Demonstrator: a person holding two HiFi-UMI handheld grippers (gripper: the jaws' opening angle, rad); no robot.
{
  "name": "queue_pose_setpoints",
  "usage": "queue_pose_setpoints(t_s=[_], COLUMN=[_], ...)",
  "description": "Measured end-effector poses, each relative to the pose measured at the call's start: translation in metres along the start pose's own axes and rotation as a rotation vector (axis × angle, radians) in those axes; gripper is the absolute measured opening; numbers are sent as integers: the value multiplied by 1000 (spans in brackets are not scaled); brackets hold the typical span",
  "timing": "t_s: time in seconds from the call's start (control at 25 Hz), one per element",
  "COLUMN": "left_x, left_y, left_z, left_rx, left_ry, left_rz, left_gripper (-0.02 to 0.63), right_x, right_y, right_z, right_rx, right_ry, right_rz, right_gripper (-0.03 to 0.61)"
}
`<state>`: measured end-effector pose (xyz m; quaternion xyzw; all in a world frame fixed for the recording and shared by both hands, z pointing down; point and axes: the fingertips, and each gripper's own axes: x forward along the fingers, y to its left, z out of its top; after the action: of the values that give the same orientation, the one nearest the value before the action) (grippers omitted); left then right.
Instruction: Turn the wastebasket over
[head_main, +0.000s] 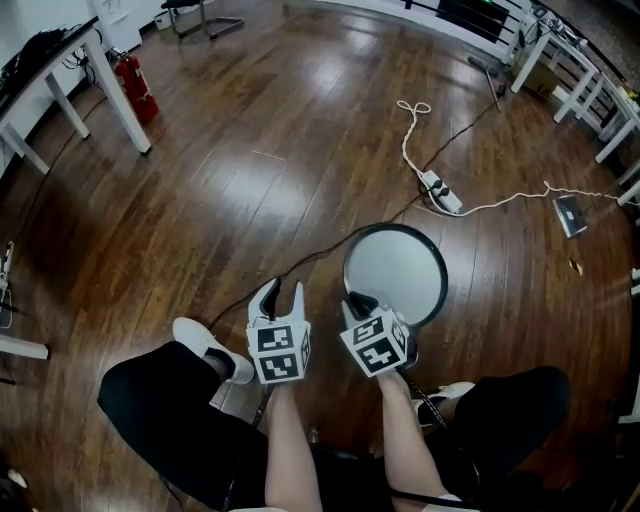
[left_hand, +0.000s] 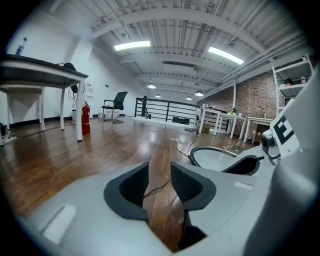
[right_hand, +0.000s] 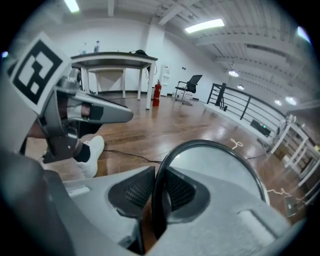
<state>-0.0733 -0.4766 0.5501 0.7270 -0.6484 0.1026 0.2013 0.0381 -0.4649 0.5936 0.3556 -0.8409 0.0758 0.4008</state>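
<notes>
Wastebasket (head_main: 395, 265) sitting upright on glossy wooden floor (head_main: 250, 160)
Head view: a power strip (head_main: 441, 191) is lying beyond the wastebasket. Left gripper view: left gripper (left_hand: 160, 175) is hanging beside the wastebasket, jaws slightly apart, empty. Right gripper view: right gripper (right_hand: 159, 186) is pinching the wastebasket's rim.

the wastebasket (head_main: 395, 268) was seen to be pale grey inside and ringed by a black rim. the floor (head_main: 250, 170) was laid in glossy brown wood planks. black-and-white square markers were borne on the light grey left gripper (head_main: 281, 294) and right gripper (head_main: 356, 302), with dark, finely gridded pads (left_hand: 187, 185). the fire extinguisher (head_main: 136, 86) was coloured red, the shoe (head_main: 205, 345) white.
</notes>
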Motion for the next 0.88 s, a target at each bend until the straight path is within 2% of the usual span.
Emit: queue_pose_setpoints(t_s=[0.16, 0.28, 0.4, 0.48, 0.56, 0.68, 0.8, 0.88], left_x=[1, -3, -7, -8, -8, -9, -9, -9], left_y=[0, 3, 6, 6, 7, 10, 16, 25], left_z=[5, 10, 18, 21, 20, 11, -1, -13], left_rx=[-3, -6, -12, -11, -6, -3, 0, -23], left_ry=[-6, -14, -32, -37, -31, -10, 36, 84], left_rz=[2, 10, 16, 13, 14, 25, 40, 64], left_gripper=[160, 160, 161, 161, 161, 161, 161, 181], right_x=[-23, -48, -68, -67, -53, -29, -21, -20], right_y=[-9, -28, -55, -73, -81, -84, -94, -98], right_z=[19, 40, 45, 28, 0, -46, -85, -95], right_rx=[90, 213, 465, 648, 752, 834, 842, 862], right_ry=[-89, -232, -405, -468, -447, -371, -292, -289], right_rz=[42, 54, 118, 156, 150, 87, -11, -26], right_gripper=[58, 55, 52, 52, 52, 54, 20, 11])
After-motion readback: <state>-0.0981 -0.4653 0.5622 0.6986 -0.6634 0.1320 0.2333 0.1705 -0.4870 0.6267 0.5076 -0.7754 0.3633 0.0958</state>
